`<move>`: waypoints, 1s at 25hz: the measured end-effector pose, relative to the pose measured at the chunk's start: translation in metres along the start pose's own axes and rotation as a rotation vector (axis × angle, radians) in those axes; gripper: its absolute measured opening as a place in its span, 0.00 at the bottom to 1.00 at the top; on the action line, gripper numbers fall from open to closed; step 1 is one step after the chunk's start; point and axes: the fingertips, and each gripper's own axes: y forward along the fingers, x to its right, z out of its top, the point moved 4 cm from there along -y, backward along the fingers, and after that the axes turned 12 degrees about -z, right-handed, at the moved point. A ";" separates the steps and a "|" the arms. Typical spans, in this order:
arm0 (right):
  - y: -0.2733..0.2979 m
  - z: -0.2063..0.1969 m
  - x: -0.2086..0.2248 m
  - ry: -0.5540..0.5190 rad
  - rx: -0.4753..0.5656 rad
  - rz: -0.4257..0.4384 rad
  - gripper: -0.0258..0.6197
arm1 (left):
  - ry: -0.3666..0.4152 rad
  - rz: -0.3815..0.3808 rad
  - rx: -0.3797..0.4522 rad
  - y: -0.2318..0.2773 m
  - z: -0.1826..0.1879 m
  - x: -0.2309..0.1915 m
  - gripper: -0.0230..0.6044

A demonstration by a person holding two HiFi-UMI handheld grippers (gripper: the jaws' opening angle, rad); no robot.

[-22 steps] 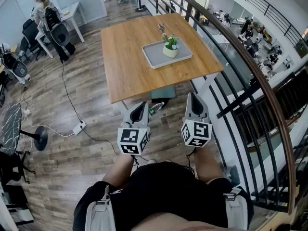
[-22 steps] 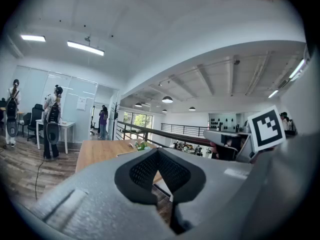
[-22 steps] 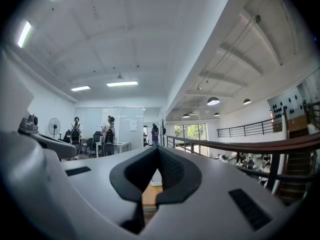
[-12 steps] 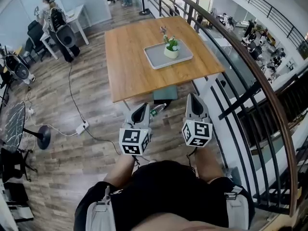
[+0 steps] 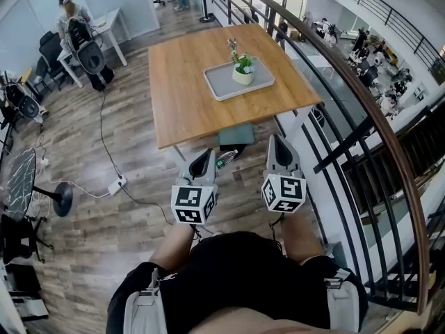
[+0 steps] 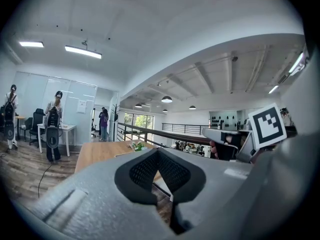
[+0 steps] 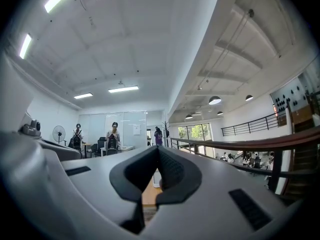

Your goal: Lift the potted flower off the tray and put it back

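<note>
Both of your grippers sit low in the middle of the head view, held out side by side in front of your body, over the plank floor (image 5: 132, 214) and well short of the table (image 5: 184, 96).

Your left gripper (image 5: 204, 157) is clenched on nothing. In the left gripper view its black ribbed pads (image 6: 144, 171) meet at the tips with no object between them. Your right gripper (image 5: 277, 145) is clenched the same way. In the right gripper view its pads (image 7: 172, 171) come together at the front and grip nothing. Its marker cube (image 6: 267, 126) shows at the right edge of the left gripper view.

The potted flower (image 5: 243, 68) stands upright in a small pale pot on the grey tray (image 5: 222, 83), toward the tray's far right part. The tray lies on the right half of the wooden table, above centre in the head view and well apart from both grippers. In the left gripper view the plant is only a small green speck just above the pad tips.

A dark metal railing (image 5: 361, 110) with a wooden handrail curves down the right side of the frame, beside the table. On the floor just past your left gripper lies a bottle (image 5: 225, 158), and a white power strip (image 5: 115, 184) lies further left. A person (image 5: 73, 16) stands by a white desk (image 5: 111, 21) in the upper left.
</note>
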 end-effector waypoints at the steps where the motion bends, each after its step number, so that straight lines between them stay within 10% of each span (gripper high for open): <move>1: 0.000 0.000 0.003 0.000 -0.003 0.001 0.04 | -0.001 -0.001 -0.001 0.003 -0.001 0.002 0.06; 25: 0.033 -0.008 0.046 -0.010 0.005 0.010 0.04 | -0.002 0.017 0.018 0.058 -0.007 0.016 0.06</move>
